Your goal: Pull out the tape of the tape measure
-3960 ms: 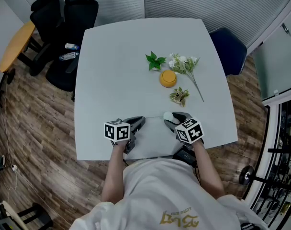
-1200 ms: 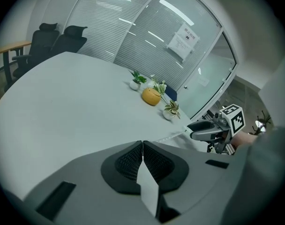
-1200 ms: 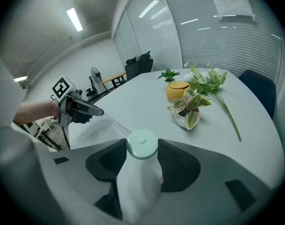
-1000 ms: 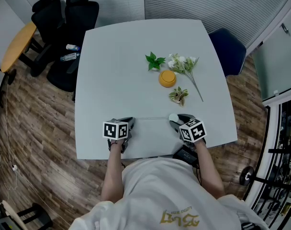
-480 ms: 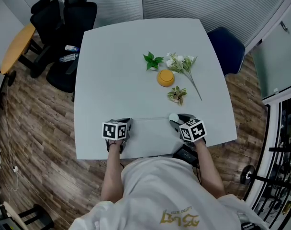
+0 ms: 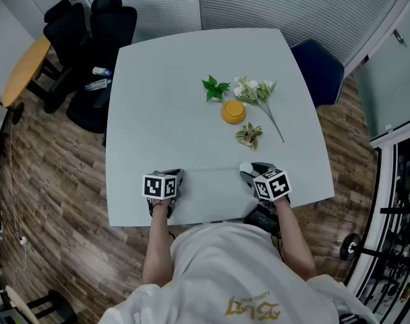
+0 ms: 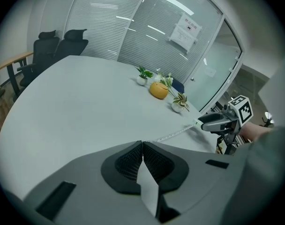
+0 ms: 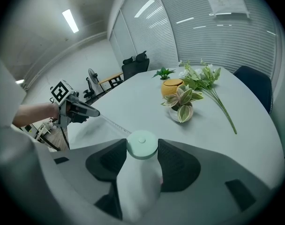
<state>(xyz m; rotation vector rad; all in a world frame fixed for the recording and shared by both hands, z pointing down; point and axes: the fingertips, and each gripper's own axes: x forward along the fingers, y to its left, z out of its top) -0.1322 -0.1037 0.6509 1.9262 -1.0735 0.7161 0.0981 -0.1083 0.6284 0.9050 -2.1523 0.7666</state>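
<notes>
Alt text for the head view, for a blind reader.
A person at a white table holds a tape stretched between two grippers: tape measure in the right gripper, tape's end in the left gripper. An orange pot and flowers sit beyond.

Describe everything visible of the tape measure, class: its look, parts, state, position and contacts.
The tape measure is a small round case, pale green on its face and whitish below, apparently plastic. The right tongs clamp its sides near the table's front edge. Its thin, pale, marked tape is pulled out straight to the left tongs, which are shut on its end.
</notes>
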